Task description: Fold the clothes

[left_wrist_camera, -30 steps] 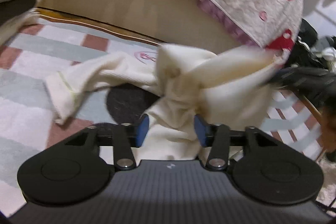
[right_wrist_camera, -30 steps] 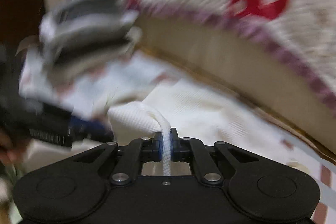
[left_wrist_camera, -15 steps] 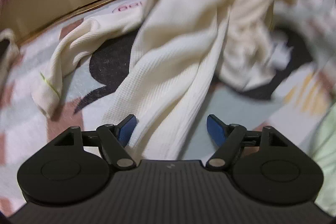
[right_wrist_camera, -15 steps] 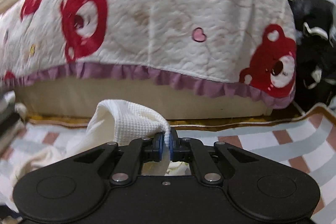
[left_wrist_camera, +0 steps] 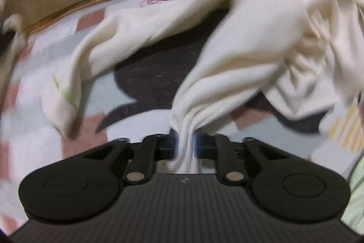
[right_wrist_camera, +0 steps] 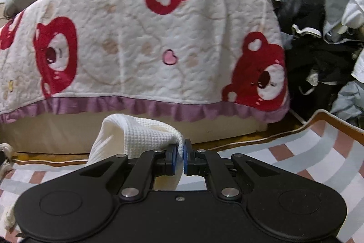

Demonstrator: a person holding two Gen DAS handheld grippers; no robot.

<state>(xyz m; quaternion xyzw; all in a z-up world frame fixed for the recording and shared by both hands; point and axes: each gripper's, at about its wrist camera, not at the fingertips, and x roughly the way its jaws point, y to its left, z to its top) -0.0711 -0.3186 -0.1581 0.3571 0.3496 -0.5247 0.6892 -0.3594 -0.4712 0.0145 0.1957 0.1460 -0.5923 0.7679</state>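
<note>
A cream waffle-knit garment [left_wrist_camera: 250,42] hangs lifted above the patterned rug, bunched and twisted, with one sleeve [left_wrist_camera: 95,56] trailing down to the left onto the rug. My left gripper [left_wrist_camera: 186,145] is shut on a gathered edge of this garment. In the right wrist view my right gripper [right_wrist_camera: 179,153] is shut on another fold of the cream garment [right_wrist_camera: 134,138], which drapes over its left finger and down behind it.
A checked rug [left_wrist_camera: 127,92] in pink, grey and black covers the floor. A bed under a white blanket with red bears [right_wrist_camera: 141,38] stands straight ahead. A dark clothes pile [right_wrist_camera: 323,47] lies right of the bed. A pale green cloth [left_wrist_camera: 357,193] shows at the right edge.
My left gripper, open half a second ago with the garment lying between its fingers, has shut on the fabric. The right gripper kept its grip and swung to face the bed.
</note>
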